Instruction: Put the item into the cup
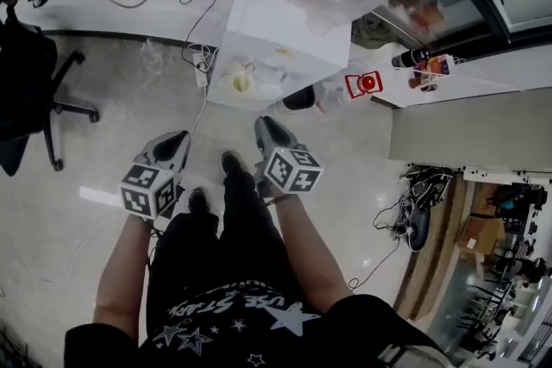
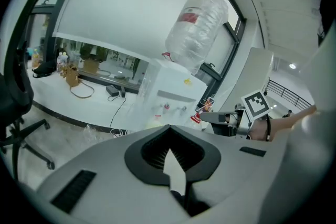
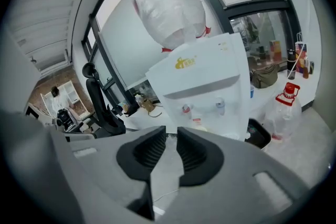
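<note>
Fingers (image 2: 152, 152) of the left gripper (image 2: 168, 128) meet at the tips, with nothing between them. The right gripper (image 3: 171, 131) shows a narrow gap and is also empty. Only the head view shows both grippers held low over the floor (image 1: 60, 228), with the dispenser (image 1: 285, 21) far ahead. Only the right gripper view shows its taps (image 3: 186, 108) and, right of it, a red-capped jug (image 3: 283, 110). A pale thing (image 1: 240, 82) below the taps is too blurred to call the cup.
</note>
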{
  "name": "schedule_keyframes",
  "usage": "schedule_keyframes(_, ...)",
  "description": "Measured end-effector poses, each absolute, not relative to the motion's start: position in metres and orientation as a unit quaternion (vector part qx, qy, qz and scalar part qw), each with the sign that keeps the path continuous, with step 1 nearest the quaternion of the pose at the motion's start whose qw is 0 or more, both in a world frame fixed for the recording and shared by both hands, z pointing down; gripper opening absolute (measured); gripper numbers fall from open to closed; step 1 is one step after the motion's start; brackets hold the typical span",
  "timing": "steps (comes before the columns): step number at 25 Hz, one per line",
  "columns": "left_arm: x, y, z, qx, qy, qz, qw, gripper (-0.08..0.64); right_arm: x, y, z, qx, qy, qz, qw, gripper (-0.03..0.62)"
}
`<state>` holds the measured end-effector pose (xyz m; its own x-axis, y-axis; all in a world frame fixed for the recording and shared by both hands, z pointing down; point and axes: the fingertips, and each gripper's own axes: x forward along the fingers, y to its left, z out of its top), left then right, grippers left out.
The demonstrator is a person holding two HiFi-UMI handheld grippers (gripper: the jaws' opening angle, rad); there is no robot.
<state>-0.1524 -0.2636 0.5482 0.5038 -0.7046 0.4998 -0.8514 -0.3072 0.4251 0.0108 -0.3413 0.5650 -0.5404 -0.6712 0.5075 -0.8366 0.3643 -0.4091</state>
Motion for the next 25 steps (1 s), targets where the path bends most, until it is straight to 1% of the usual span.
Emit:
schedule_keyframes(7,-0.149,-0.226,0.515,0.816,-0.464,0.101,0.329,0.003,0.019,-0.294,0.511,0.471,-0.821,0.298,0.121,0.061)
schedule_keyframes(8,-0.149,-0.222,0.511,0.817,-0.462,0.102,0.329,0.003,0.022,-0.287,0.507,0.473,-0.820,0.297,0.125,0.023)
schedule_keyframes(9,-0.150,-0.218,0.507,0.819,-0.460,0.103,0.328,0.003,0.024,-0.279,0.505,0.474,-0.819,0.296,0.129,0.000)
schedule_keyframes(18,-0.165,-0.200,0.481,0.818,-0.469,0.098,0.319,0.003,0.018,-0.245,0.489,0.448,-0.830,0.293,0.155,0.000)
schedule_keyframes(25,-0.131,-0.184,0.474,0.818,-0.471,0.098,0.316,0.003,0.039,-0.232,0.470,0.442,-0.841,0.277,0.143,0.000)
